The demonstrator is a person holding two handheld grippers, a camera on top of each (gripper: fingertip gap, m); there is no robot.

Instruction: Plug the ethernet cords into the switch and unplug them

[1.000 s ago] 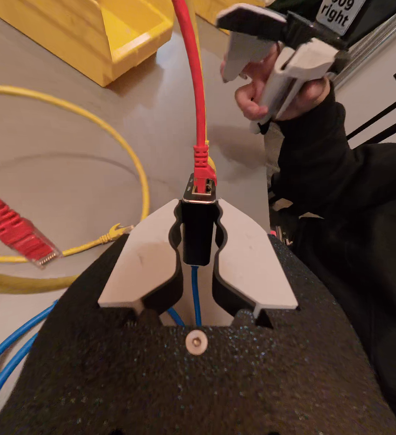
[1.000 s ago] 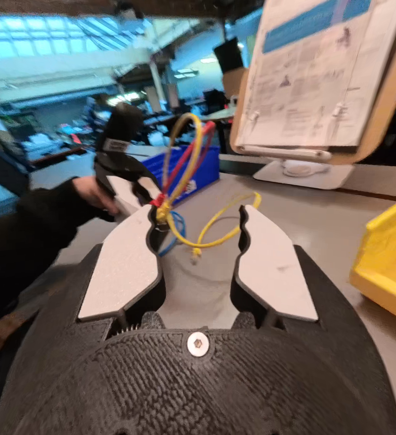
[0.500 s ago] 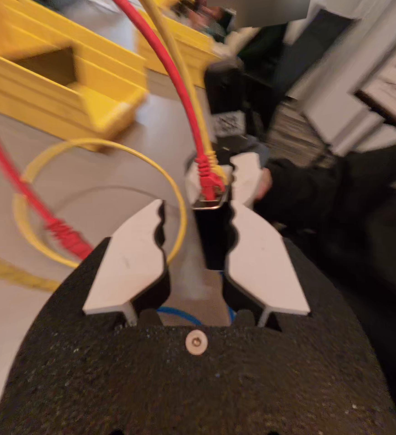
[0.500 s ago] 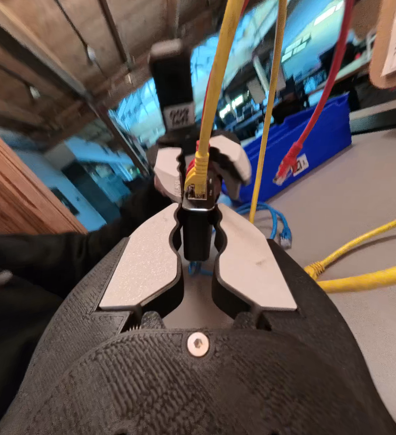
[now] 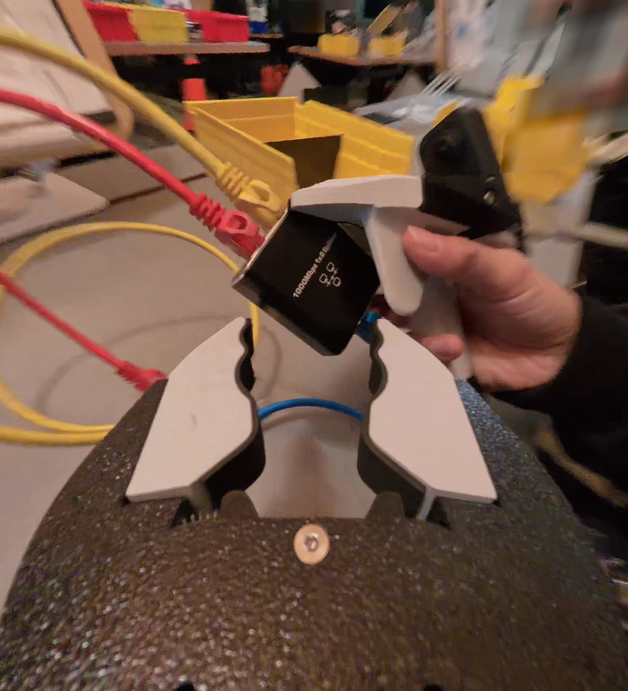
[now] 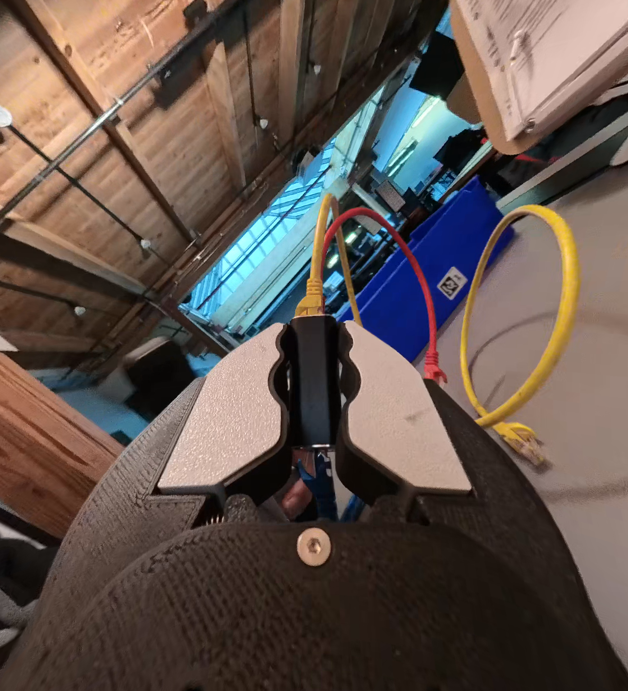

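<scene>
Right gripper (image 6: pixel 313 389) clamps the small black box-shaped switch (image 6: pixel 312 385). Left gripper (image 5: pixel 310 377), fingers apart and empty, should seize the red cord's plug (image 5: pixel 236 230) beside the switch and depress its latch.

White printed lettering and a small network-style pictogram sit on the black face of the switch (image 5: pixel 307 286), tilted in the left wrist view. A white square code sticker marks the blue bin (image 6: pixel 417 295). Printed sheets on the clipboard (image 6: pixel 551 56) blur beyond reading.
</scene>
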